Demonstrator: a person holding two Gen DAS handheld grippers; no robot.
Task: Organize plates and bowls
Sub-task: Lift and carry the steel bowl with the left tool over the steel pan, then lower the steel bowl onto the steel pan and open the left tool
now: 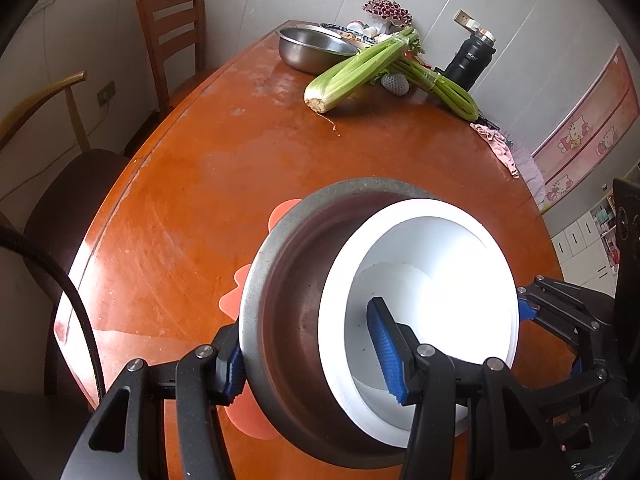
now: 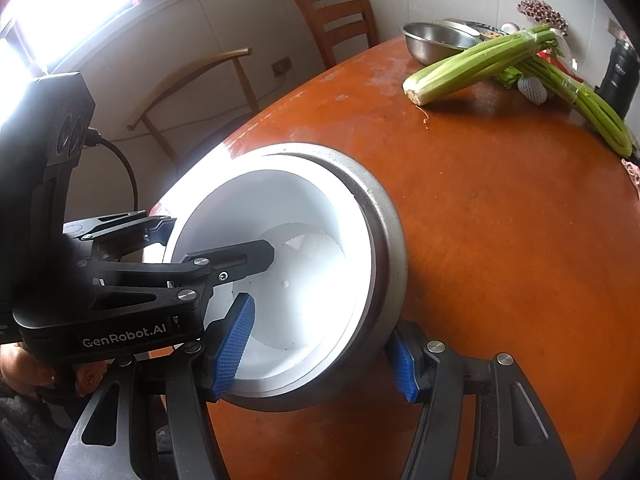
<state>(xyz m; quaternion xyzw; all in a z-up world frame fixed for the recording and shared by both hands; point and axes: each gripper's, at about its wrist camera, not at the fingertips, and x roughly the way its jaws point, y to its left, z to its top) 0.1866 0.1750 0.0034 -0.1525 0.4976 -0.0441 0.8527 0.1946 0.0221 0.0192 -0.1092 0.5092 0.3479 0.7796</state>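
The left gripper (image 1: 314, 362) pinches the near wall of the metal bowl (image 1: 288, 304) and the white bowl (image 1: 420, 280) nested in it. The right gripper (image 2: 320, 354) pinches the opposite wall. Both bowls sit on an orange mat (image 1: 248, 412) on the wooden table (image 1: 200, 184), well apart from the celery (image 1: 352, 72).

A home dining room is showing here: wooden chairs (image 1: 172, 36) are standing around a worn orange-brown dining table (image 1: 180, 208) where celery (image 1: 356, 68), a steel basin (image 1: 312, 46) and a thermos (image 1: 470, 58) are sitting.
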